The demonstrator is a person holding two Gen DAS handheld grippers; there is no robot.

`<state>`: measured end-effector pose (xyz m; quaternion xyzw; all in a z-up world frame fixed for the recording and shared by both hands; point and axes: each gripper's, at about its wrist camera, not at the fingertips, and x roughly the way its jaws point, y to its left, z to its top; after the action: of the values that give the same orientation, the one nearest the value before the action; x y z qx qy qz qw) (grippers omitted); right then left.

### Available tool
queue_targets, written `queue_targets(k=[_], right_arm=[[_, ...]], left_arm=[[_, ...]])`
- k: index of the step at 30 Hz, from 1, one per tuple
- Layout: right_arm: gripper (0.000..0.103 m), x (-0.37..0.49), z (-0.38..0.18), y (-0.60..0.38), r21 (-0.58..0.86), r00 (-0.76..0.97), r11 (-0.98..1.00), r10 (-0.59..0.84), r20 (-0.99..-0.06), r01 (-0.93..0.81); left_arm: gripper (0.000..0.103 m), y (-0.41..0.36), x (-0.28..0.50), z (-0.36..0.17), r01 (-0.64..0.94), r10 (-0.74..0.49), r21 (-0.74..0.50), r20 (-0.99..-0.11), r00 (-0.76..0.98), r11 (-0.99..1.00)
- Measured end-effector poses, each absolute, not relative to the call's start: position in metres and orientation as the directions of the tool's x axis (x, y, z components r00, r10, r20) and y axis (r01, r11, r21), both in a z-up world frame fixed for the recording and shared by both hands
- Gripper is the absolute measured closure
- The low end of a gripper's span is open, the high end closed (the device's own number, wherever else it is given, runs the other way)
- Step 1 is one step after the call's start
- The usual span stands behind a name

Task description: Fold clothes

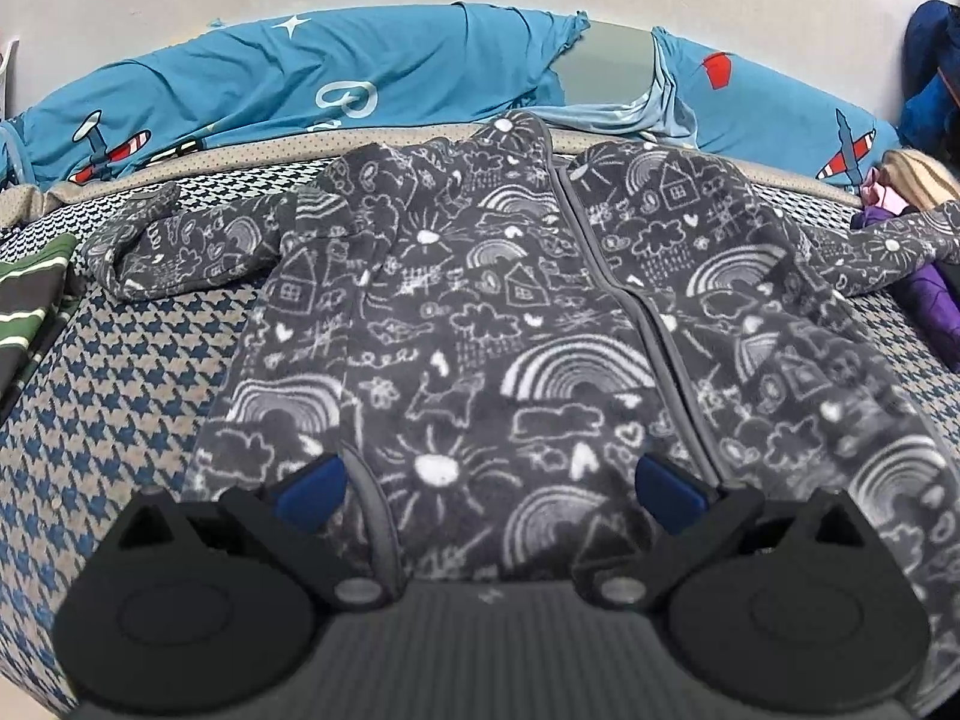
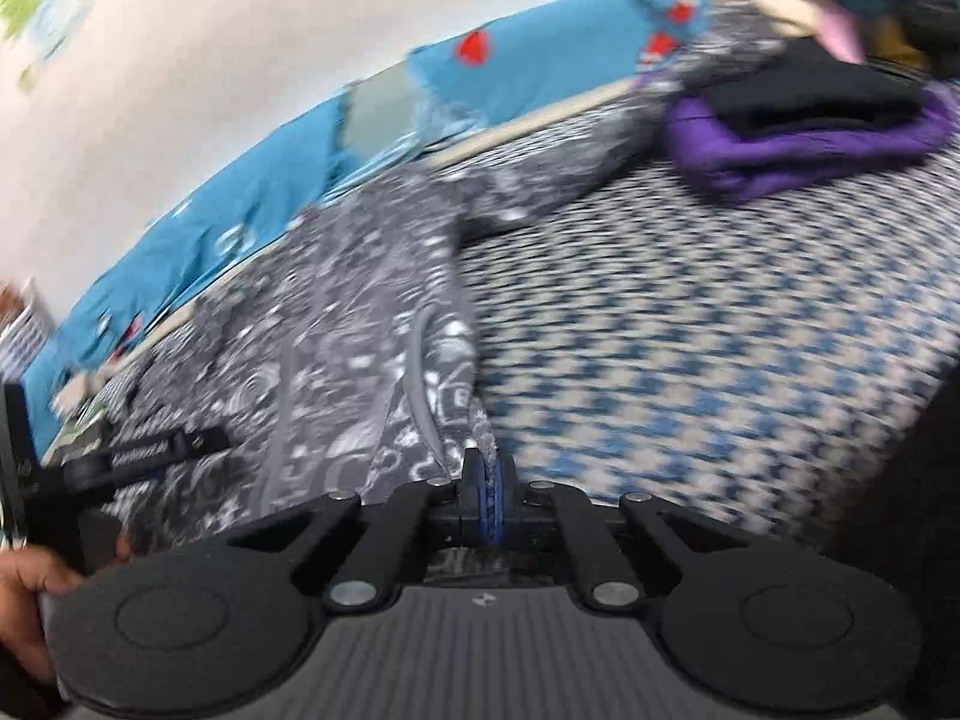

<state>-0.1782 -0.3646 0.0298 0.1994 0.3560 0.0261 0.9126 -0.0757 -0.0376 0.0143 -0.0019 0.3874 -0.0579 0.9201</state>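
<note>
A dark grey fleece jacket (image 1: pixel 480 312) with white doodles lies front up and zipped on the houndstooth bed cover (image 1: pixel 120 390). Its sleeves (image 1: pixel 180 246) spread to both sides. My left gripper (image 1: pixel 489 480) hangs open just over the jacket's near hem, nothing between its blue pads (image 1: pixel 312 483). In the blurred right wrist view the jacket (image 2: pixel 336 348) runs up the left half. My right gripper (image 2: pixel 487 474) is shut on the jacket's near right edge, with fuzzy fabric showing between the pads. A hand (image 2: pixel 24 588) holds the left gripper's black linkage (image 2: pixel 150 450) at the far left.
A blue printed sheet (image 1: pixel 300 84) is bunched along the wall at the back. A green striped garment (image 1: pixel 30 300) lies at the left edge. A purple garment (image 2: pixel 810 138) with a black one (image 2: pixel 810 90) on it sits at the right, under the jacket's right sleeve end.
</note>
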Motion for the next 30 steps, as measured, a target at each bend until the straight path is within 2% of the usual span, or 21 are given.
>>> queue_targets(k=[7,10,16,21,30], right_arm=[[0.098,-0.178,0.020,-0.358,0.227,0.667,0.957,0.050,-0.743,0.181],[0.098,-0.183,0.022,-0.361,0.232,0.688,0.956,0.047,-0.725,0.179],[0.098,-0.178,0.032,-0.352,0.272,0.742,0.960,0.132,-0.658,0.070],[0.096,-0.165,0.043,-0.333,0.228,0.768,0.971,0.201,-0.608,-0.073],[0.092,-0.118,0.050,-0.296,0.160,0.731,0.942,0.331,-0.597,-0.295]], left_arm=[[0.000,-0.040,-0.075,0.011,0.111,-0.090,-0.018,-0.718,0.690,0.994],[0.000,-0.037,-0.075,0.011,0.099,-0.085,-0.023,-0.719,0.690,0.995],[0.000,-0.035,-0.076,0.015,0.084,-0.082,-0.033,-0.711,0.699,0.996],[0.000,-0.034,-0.074,0.016,0.067,-0.075,-0.039,-0.711,0.699,0.997],[0.000,-0.031,-0.065,0.015,0.021,-0.059,-0.061,-0.722,0.689,0.998]])
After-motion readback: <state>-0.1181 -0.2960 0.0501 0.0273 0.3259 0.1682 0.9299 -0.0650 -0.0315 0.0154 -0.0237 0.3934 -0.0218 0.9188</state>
